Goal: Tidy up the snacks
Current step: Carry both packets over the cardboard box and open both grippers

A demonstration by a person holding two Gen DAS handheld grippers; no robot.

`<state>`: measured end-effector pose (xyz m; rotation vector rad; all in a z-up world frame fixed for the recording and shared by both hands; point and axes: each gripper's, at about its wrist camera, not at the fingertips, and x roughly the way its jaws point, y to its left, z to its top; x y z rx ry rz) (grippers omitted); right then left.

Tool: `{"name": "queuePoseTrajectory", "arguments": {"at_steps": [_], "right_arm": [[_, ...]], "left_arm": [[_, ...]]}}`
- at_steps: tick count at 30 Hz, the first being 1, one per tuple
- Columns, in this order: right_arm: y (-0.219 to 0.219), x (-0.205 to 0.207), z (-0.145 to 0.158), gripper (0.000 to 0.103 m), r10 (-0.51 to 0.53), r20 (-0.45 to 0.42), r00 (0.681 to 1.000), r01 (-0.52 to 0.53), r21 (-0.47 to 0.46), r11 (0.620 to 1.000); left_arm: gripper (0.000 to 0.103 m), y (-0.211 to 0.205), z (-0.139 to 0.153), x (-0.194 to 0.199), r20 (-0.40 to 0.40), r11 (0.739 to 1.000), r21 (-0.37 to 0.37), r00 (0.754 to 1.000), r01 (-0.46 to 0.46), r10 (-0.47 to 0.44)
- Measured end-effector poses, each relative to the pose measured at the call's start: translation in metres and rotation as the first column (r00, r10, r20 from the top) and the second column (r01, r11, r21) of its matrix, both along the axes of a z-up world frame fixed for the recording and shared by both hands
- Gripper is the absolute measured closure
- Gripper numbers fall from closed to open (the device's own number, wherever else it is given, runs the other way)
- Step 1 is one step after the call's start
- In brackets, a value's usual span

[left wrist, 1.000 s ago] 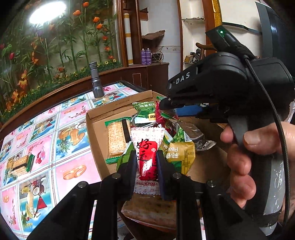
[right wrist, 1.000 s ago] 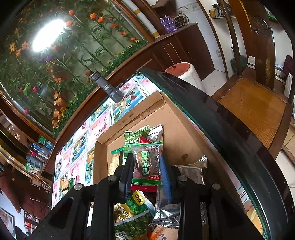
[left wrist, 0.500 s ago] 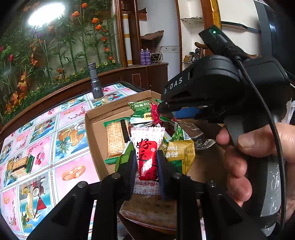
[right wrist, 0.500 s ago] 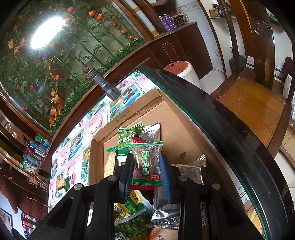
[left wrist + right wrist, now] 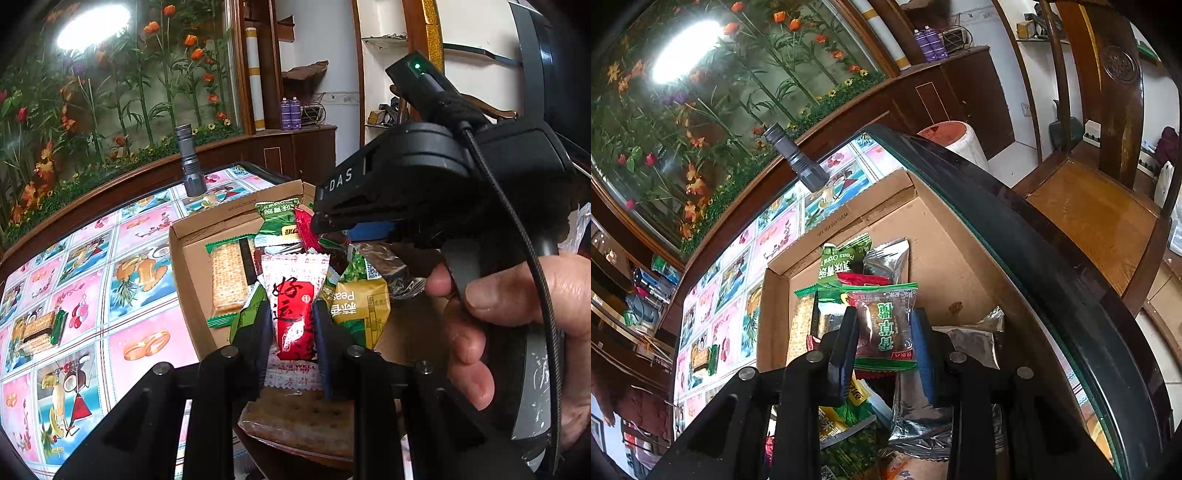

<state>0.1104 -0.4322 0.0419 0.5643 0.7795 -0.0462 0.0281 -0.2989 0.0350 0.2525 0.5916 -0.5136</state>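
My left gripper (image 5: 291, 326) is shut on a red-and-white candy packet (image 5: 295, 291), held upright over the near end of a cardboard box (image 5: 192, 266). My right gripper (image 5: 882, 334) is shut on a green-edged packet with a brown cake (image 5: 884, 314), above the same cardboard box (image 5: 945, 258). In the left wrist view the right gripper (image 5: 314, 223) reaches in from the right, a hand on its handle. In the box lie a cracker packet (image 5: 229, 280), a yellow-green pea packet (image 5: 364, 306) and several other snacks.
A grey flashlight (image 5: 190, 162) stands on the patterned table beyond the box. Another cracker packet (image 5: 37, 328) lies on the table at the left. The table's dark rim (image 5: 1015, 229) runs right of the box, with a wooden chair (image 5: 1089, 214) past it.
The right gripper has tilted slightly with its packet still in it. The left gripper and its candy packet have stayed put.
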Motion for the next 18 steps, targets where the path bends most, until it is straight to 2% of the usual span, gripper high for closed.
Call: {"name": "queuePoseTrajectory", "arguments": {"at_steps": [11,18], "right_arm": [[0.0012,0.0003,0.0005,0.070,0.002,0.000,1.000,-0.002,-0.006,1.000],[0.0026,0.0009,0.0012,0.070,0.005,0.002,1.000,-0.005,-0.010,1.000]], "left_arm": [[0.079,-0.0007,-0.0005,-0.0003,-0.001,1.000,-0.002,1.000,-0.001,0.001],[0.071,-0.0017,-0.0026,0.0008,-0.005,1.000,-0.004,1.000,-0.004,0.004]]}}
